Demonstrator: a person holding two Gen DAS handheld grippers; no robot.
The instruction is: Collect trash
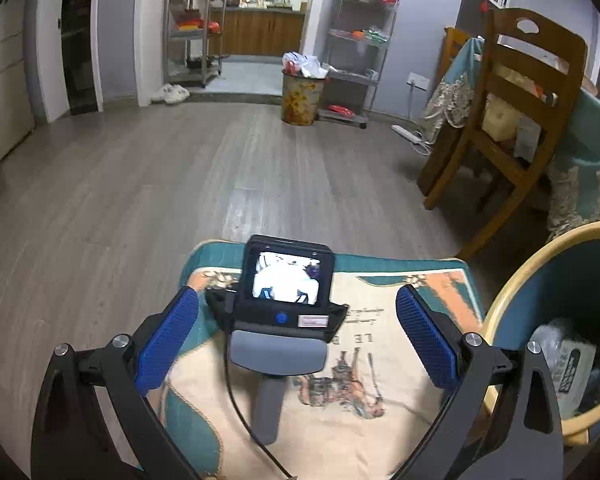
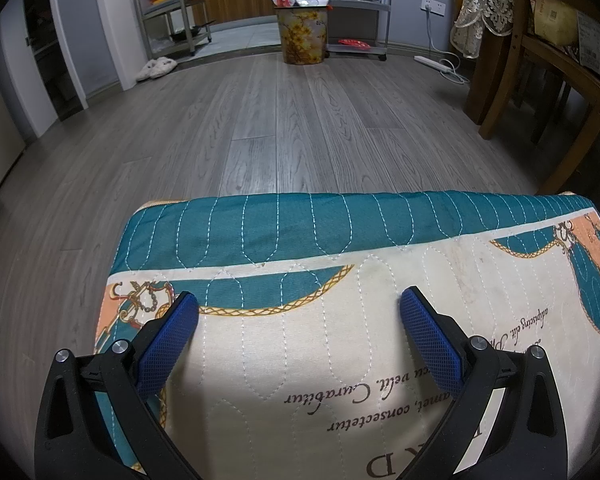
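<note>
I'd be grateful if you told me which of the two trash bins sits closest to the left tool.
The blue bin with the cream rim, just right of the left tool; the floral bin, overflowing with bags, stands far across the floor.

Upside-down printed lettering on the quilted cushion

In the right wrist view the cushion (image 2: 340, 360) carries script reading "consectetur", "Curabitur" and "adipiscing elit", with part of a word ending "amet" and large serif capitals, a "D" among them, at the lower edge. In the left wrist view the same cushion (image 1: 380, 380) shows "LE" above a small figure drawing; the remaining letters are covered or too faint.
</note>
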